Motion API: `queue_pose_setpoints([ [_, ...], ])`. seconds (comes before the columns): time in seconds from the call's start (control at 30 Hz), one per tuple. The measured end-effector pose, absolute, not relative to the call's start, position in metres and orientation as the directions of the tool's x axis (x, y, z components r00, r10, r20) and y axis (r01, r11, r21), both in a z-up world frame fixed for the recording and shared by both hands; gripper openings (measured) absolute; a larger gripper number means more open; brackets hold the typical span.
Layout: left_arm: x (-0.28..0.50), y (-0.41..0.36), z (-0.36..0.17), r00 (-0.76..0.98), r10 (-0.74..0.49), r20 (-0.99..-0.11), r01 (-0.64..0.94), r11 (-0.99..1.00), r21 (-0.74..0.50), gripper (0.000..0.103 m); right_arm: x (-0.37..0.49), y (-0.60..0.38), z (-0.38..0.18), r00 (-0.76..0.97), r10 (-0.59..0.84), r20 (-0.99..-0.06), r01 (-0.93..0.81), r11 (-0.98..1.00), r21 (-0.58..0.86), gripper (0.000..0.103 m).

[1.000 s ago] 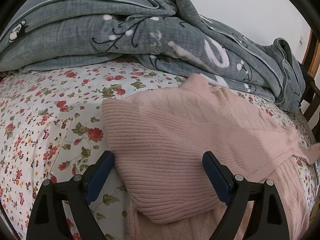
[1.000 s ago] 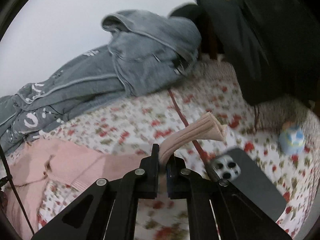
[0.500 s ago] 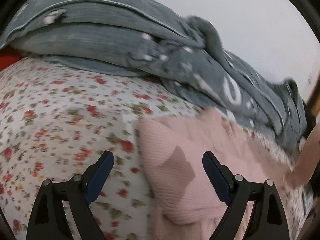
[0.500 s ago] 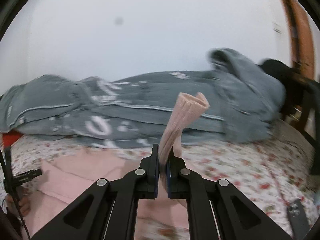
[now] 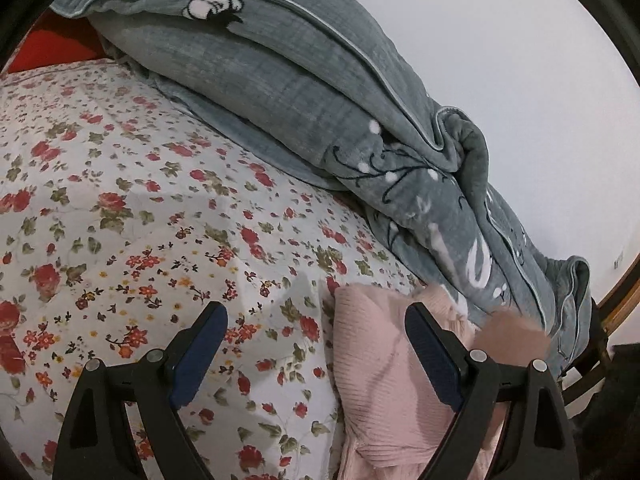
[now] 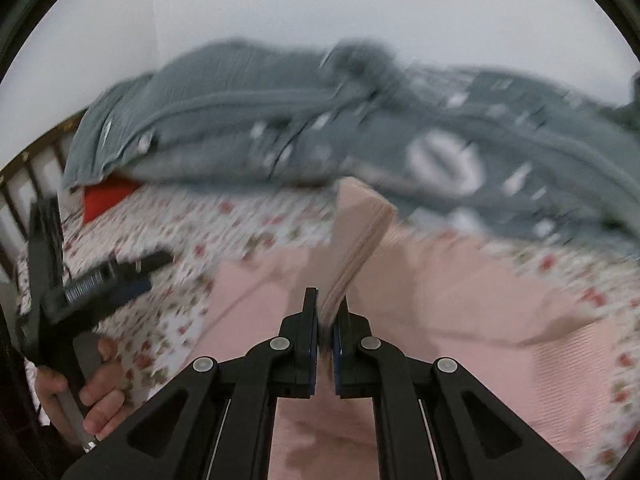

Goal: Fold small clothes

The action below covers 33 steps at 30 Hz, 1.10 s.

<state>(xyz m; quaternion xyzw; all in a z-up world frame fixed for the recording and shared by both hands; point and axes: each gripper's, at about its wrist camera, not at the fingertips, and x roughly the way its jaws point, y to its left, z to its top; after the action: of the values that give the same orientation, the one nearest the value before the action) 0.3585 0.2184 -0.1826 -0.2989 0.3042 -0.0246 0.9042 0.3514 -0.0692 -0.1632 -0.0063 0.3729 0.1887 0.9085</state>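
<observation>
A pink ribbed knit sweater (image 5: 384,380) lies on the flowered bedsheet (image 5: 132,216), at the lower right of the left wrist view. My left gripper (image 5: 316,356) is open and empty, hovering over the sheet at the sweater's left edge. In the right wrist view my right gripper (image 6: 327,320) is shut on the sweater's sleeve cuff (image 6: 360,240), which stands up above the sweater's body (image 6: 460,300). The left gripper (image 6: 108,280), held by a hand, shows at the left there.
A grey blanket (image 5: 320,92) is bunched along the wall at the back of the bed. A red item (image 6: 106,196) peeks out under its left end. A wooden bed rail (image 6: 24,184) runs at the far left.
My right gripper has swung left with the sleeve cuff, carrying it over the sweater's body. My left gripper has shifted left, off the sweater and over the sheet.
</observation>
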Motion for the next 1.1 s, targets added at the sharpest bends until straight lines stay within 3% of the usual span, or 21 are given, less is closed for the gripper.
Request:
queue_pose_setpoints([
  [0.1,0.361,0.214,-0.183,0.800,-0.249,-0.546,-0.118,0.827,-0.550,0.090,0.350,-0.059,-0.175,0.587,0.406,-0.700,-0.436,0.888,0.150,0.020],
  [0.13,0.362,0.211,-0.184,0.796,-0.253,-0.550,-0.109,0.834,-0.541,0.090,0.346,-0.061,-0.172,0.574,0.426,-0.699,-0.458,0.875,0.157,0.032],
  [0.27,0.363,0.192,-0.183,0.784,-0.270,-0.559,-0.051,0.869,-0.492,0.090,0.325,-0.092,-0.153,0.630,0.450,-0.633,-0.450,0.876,0.175,0.051],
  [0.43,0.364,0.161,-0.183,0.744,-0.384,-0.546,0.106,0.876,-0.470,0.089,0.299,-0.163,-0.133,0.709,0.401,-0.580,-0.386,0.909,0.156,0.057],
  [0.63,0.354,0.099,-0.180,0.711,-0.372,-0.597,0.281,0.928,-0.244,0.087,0.279,-0.236,-0.153,0.761,0.315,-0.568,-0.293,0.947,0.132,0.063],
  [0.8,0.364,0.097,-0.191,0.668,-0.336,-0.664,0.246,0.942,-0.229,0.061,0.273,-0.271,-0.180,0.763,0.368,-0.531,-0.278,0.929,0.244,0.063],
  [1.0,0.365,0.101,-0.193,0.657,-0.362,-0.661,0.249,0.932,-0.264,0.048,0.276,-0.288,-0.182,0.756,0.433,-0.491,-0.270,0.889,0.369,0.063],
  [1.07,0.365,0.099,-0.194,0.653,-0.373,-0.659,0.264,0.928,-0.264,0.027,0.281,-0.287,-0.186,0.729,0.447,-0.518,-0.268,0.883,0.384,0.063],
  [1.1,0.367,0.098,-0.194,0.648,-0.377,-0.662,0.268,0.926,-0.265,0.022,0.283,-0.286,-0.188,0.719,0.449,-0.531,-0.267,0.883,0.385,0.063],
])
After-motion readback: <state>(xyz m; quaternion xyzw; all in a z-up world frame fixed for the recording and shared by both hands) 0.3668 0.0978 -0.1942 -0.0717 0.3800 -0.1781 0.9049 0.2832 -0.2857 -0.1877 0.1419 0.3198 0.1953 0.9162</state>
